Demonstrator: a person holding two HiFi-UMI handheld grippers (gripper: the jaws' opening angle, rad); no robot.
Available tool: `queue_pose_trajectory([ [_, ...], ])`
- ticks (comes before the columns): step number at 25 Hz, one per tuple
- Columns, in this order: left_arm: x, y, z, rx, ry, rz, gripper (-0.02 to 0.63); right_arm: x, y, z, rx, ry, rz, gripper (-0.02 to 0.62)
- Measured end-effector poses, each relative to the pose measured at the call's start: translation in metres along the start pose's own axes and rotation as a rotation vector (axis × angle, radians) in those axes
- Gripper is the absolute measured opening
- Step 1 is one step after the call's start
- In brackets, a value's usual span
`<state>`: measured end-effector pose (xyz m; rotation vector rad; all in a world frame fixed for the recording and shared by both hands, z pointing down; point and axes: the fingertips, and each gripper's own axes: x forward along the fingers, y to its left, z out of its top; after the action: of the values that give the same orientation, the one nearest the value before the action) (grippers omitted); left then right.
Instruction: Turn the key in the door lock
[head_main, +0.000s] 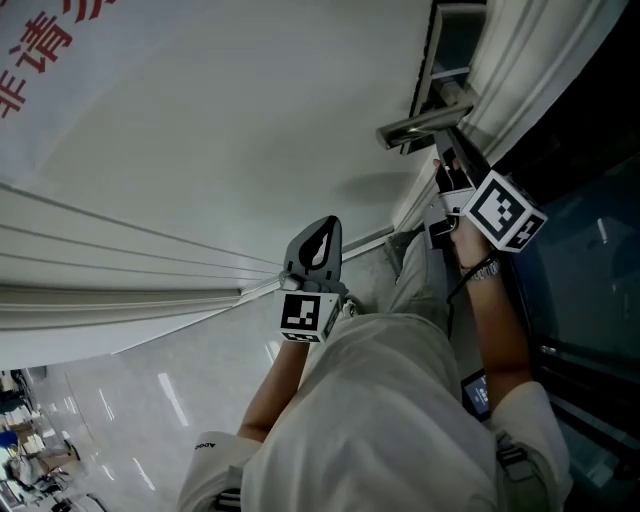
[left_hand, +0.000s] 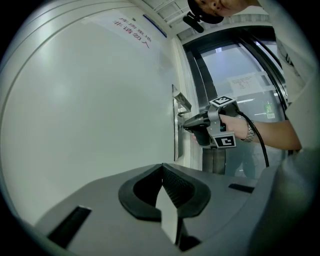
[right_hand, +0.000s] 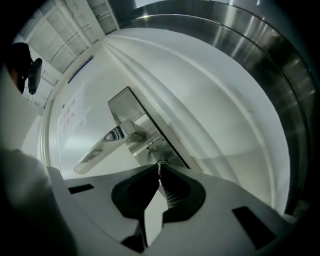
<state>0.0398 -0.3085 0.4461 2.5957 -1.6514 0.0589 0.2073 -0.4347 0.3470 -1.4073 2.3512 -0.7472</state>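
The right gripper (right_hand: 159, 169) has its jaws pressed together on the key (right_hand: 159, 164). Only a bright sliver of the key shows at their tips, just below the door handle (right_hand: 107, 141), against the lock plate (right_hand: 150, 131). The left gripper (left_hand: 162, 169) has its jaws closed on nothing; it is held level, well away from the handle, facing the white door (head_main: 250, 120). Red Chinese characters (head_main: 45, 55) on the door begin 非请; the rest is cut off. The right forearm, wearing a wristwatch (head_main: 485, 270), reaches straight toward the handle.
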Motion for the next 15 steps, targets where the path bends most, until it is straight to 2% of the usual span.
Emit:
queue_pose_trajectory([
  [6,0.0021,-0.0010,-0.0026,-0.005,0.005,-0.007,0.009,0.0003,-0.0031,-0.0010,0.292,-0.019,0.044,0.012],
  [15,0.0043,-0.0022,-0.0043,-0.007,0.007,-0.013,0.009,-0.0003,-0.0083,-0.0022,0.494,-0.016,0.067,0.018],
])
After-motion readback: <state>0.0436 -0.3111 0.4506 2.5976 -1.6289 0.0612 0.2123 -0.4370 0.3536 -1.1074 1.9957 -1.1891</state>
